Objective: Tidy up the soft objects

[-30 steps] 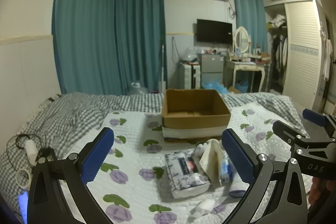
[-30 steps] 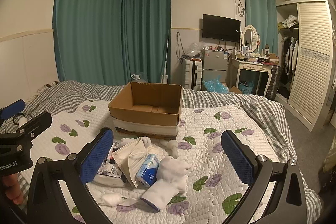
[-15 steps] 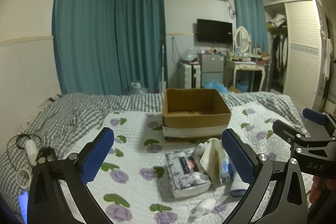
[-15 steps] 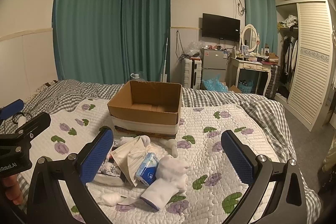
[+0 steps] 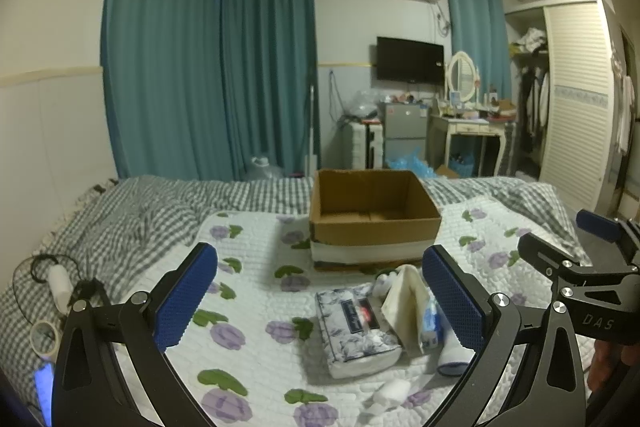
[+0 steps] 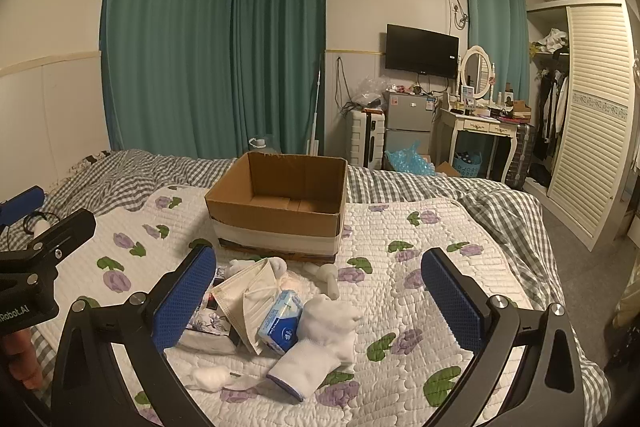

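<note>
An open, empty cardboard box (image 5: 374, 217) (image 6: 280, 205) stands on the quilted bed. In front of it lies a pile of soft things: a floral tissue pack (image 5: 354, 327) (image 6: 204, 327), a beige face mask (image 5: 408, 301) (image 6: 248, 293), a small blue tissue packet (image 6: 280, 321), a white sock (image 6: 320, 347) and a cotton wad (image 5: 390, 389) (image 6: 210, 377). My left gripper (image 5: 320, 301) is open and empty above the near side of the pile. My right gripper (image 6: 318, 301) is open and empty over the pile, to the right of the left one.
The bed has a white flower-print quilt (image 6: 404, 291) over a grey checked blanket (image 5: 132, 211). A charger, cables and a tape roll (image 5: 44, 333) lie at the left edge. Beyond the bed stand a fridge (image 6: 408, 131), a dressing table (image 6: 480, 131) and a wardrobe (image 6: 592, 123).
Both grippers have shifted very slightly; the box and the pile sit a touch differently in the views. Nothing was taken hold of.
</note>
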Motion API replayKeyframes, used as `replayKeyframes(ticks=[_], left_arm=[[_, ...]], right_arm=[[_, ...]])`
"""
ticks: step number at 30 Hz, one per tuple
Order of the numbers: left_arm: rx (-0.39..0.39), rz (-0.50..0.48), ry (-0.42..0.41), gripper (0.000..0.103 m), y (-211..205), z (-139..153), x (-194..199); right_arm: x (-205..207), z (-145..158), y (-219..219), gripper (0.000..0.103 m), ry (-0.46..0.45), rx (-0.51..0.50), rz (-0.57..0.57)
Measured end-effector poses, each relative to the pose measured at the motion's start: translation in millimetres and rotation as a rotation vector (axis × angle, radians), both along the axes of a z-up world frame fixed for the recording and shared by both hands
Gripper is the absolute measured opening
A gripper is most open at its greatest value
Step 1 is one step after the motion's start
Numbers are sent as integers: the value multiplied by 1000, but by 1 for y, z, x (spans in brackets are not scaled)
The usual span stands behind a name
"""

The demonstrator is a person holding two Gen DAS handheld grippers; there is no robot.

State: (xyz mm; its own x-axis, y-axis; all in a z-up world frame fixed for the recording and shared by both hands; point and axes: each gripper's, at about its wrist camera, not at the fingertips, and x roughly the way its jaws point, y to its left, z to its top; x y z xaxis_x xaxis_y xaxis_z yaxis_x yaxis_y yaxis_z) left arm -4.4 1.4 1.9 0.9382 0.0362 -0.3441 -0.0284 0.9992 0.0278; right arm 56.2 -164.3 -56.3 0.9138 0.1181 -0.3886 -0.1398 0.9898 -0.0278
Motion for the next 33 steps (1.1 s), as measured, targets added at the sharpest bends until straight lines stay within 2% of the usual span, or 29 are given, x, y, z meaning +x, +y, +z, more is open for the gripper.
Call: replayKeyframes(ticks=[33], left_arm=[[-4,4,-4,103,1,-1,2]], right_arm=[[-2,-2,2,103,-2,-19,-1]])
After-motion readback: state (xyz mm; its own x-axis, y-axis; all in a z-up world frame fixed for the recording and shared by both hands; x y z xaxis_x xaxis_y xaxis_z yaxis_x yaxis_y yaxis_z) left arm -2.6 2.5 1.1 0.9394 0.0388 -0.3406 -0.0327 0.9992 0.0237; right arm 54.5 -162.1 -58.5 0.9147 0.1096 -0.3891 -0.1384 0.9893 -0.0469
